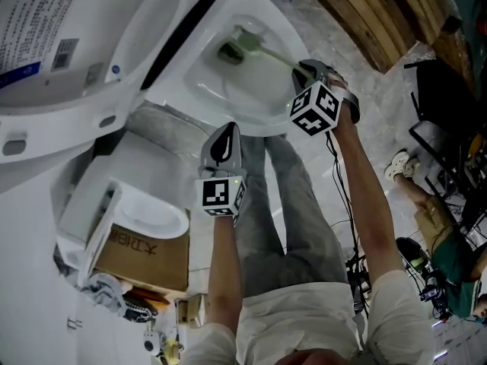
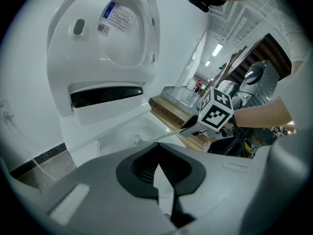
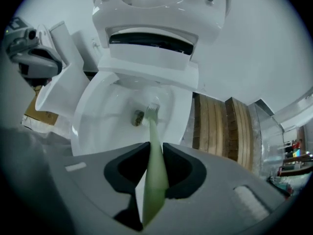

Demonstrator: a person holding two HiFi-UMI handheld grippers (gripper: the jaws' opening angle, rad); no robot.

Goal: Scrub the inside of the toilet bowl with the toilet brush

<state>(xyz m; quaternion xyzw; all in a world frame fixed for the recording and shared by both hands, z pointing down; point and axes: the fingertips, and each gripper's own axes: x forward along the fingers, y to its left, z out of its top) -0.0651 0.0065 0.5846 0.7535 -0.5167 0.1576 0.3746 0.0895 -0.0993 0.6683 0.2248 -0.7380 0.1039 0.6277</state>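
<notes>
The white toilet bowl [image 1: 262, 116] lies open with its lid [image 1: 68, 44] raised. A pale green toilet brush [image 1: 245, 46] has its head down inside the bowl, close to the drain [image 3: 138, 116]. Its handle [image 3: 154, 173] runs back between the jaws of my right gripper [image 1: 302, 71], which is shut on it above the bowl's rim. My left gripper [image 1: 225, 132] hovers just outside the near rim, jaws together and empty. In the left gripper view the right gripper [image 2: 191, 126] and the brush handle [image 2: 164, 136] show over the bowl.
A cardboard box [image 1: 148, 253] and a white ceramic piece [image 1: 84, 211] sit left of the toilet. Wooden planks [image 1: 380, 14] lie on the floor at the far side. A person [image 1: 449, 257] sits at the right among cables [image 1: 354, 268].
</notes>
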